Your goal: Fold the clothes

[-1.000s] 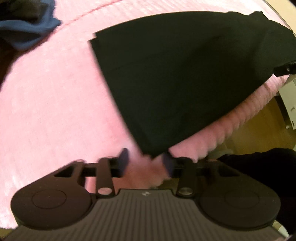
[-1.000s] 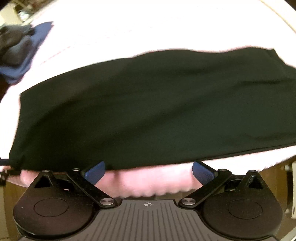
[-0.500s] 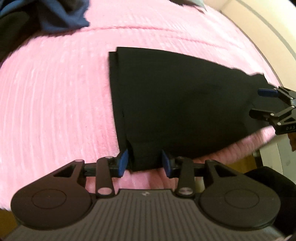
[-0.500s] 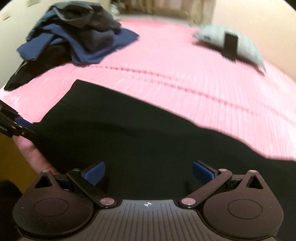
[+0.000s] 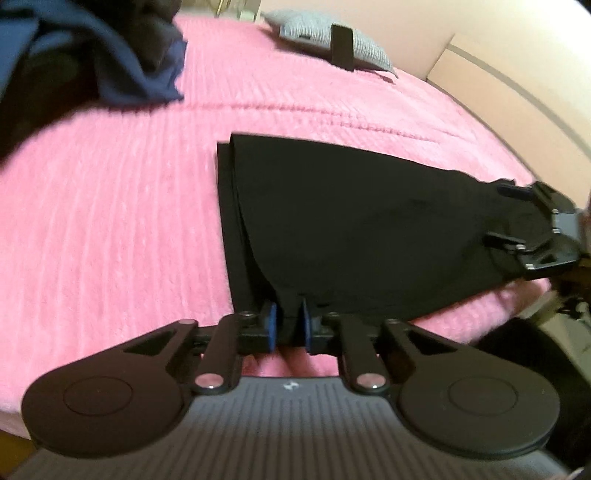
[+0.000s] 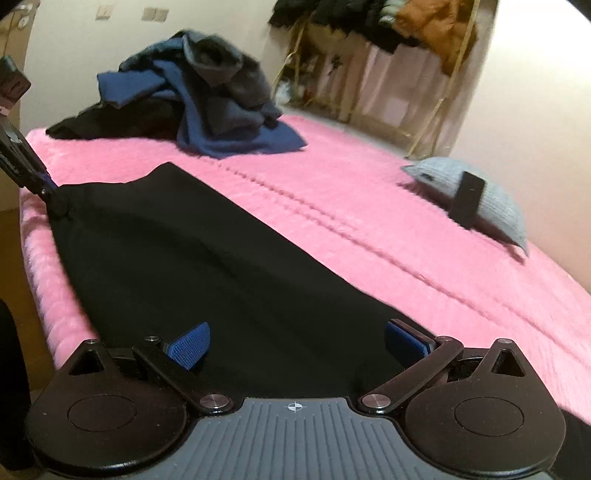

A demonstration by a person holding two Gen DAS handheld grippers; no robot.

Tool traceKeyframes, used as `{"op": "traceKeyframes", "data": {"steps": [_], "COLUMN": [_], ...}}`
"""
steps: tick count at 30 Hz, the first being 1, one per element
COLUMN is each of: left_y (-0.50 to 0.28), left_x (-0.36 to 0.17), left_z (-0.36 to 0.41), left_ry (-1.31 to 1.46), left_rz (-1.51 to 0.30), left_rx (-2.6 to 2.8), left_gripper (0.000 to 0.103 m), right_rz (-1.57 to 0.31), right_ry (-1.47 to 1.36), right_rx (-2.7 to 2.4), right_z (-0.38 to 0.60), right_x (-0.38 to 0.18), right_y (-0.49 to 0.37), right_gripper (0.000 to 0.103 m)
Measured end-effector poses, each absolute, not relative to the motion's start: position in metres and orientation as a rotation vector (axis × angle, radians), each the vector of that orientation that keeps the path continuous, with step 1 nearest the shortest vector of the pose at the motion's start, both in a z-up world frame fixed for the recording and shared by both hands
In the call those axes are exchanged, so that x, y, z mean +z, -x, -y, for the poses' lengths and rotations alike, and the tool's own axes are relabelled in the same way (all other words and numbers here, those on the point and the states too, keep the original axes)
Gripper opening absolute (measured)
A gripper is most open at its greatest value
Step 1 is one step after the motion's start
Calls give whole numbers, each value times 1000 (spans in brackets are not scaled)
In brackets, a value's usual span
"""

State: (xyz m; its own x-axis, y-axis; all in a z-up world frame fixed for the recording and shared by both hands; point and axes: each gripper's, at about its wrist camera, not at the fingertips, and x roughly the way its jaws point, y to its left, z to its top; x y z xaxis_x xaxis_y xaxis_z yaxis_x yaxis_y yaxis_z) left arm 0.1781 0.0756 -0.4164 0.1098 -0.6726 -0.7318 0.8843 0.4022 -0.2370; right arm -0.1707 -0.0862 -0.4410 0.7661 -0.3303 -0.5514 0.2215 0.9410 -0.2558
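— What sort of room is this?
— A bedroom. A bed (image 6: pixel 388 206) with a fluffy pink ribbed cover fills most of both views, and a grey knitted pillow (image 6: pixel 480 195) lies at its far side.
— And the walls?
— Pale cream wall (image 6: pixel 74 44), with a few switch plates (image 6: pixel 149 14) high up. In the corner stands a clothes rack (image 6: pixel 369 55) hung with dark and orange garments.
— The floor?
— Wood-toned floor (image 6: pixel 11 236) beside the bed's edge.

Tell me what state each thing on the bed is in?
Black garment: folded flat on the blanket, near its edge.
Left gripper: fingers closing on the garment's corner.
Right gripper: fingers wide open over the garment.
Clothes pile: unfolded heap.
Grey pillow: lying on the blanket.
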Motion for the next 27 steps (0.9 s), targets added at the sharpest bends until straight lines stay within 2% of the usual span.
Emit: {"op": "traceKeyframes", "data": {"steps": [2,6,8,10,12,15,20,25,26,27], "left_y": [-172,-160,-161,-165,-161,-149,-118,-132,-137,-142], "left_x": [-417,-424,-425,-422,-413,-397,-396,-416,-422,-427], "left_z": [-72,-63,-60,-61,-71,-90,-99,-109,-111,-112], "left_ry": [-307,-321,-304,-264,-272,-293,-396,-53,41,132], "left_rz": [-831,-840,-859,-886,-865,-818,-764,-917,-938,-958], "left_rx": [-1124,-1019,-979,-933,-881,-839,-924,-975,-966,-954], "left_gripper": [9,9,11,17,17,16,17,21,23,31], "right_rz": [-657,-689,-714,-741,-745,-705,-664,-623,-615,-608], "right_ry": [153,34,-35,-126,-201,-170,-18,57,79,98], "right_rx": [-355,-450,-501,-558,-621,-615,-421,-294,-280,-273], "right_z": [84,85,94,108,119,110,60,20,14,9], "right_x": [-445,-445,-448,-453,-452,-438,-425,-417,-416,-416], "right_y": [189,227,243,259,279,288,243,193,186,181], "right_gripper": [103,103,103,103,103,103,103,103,103,103]}}
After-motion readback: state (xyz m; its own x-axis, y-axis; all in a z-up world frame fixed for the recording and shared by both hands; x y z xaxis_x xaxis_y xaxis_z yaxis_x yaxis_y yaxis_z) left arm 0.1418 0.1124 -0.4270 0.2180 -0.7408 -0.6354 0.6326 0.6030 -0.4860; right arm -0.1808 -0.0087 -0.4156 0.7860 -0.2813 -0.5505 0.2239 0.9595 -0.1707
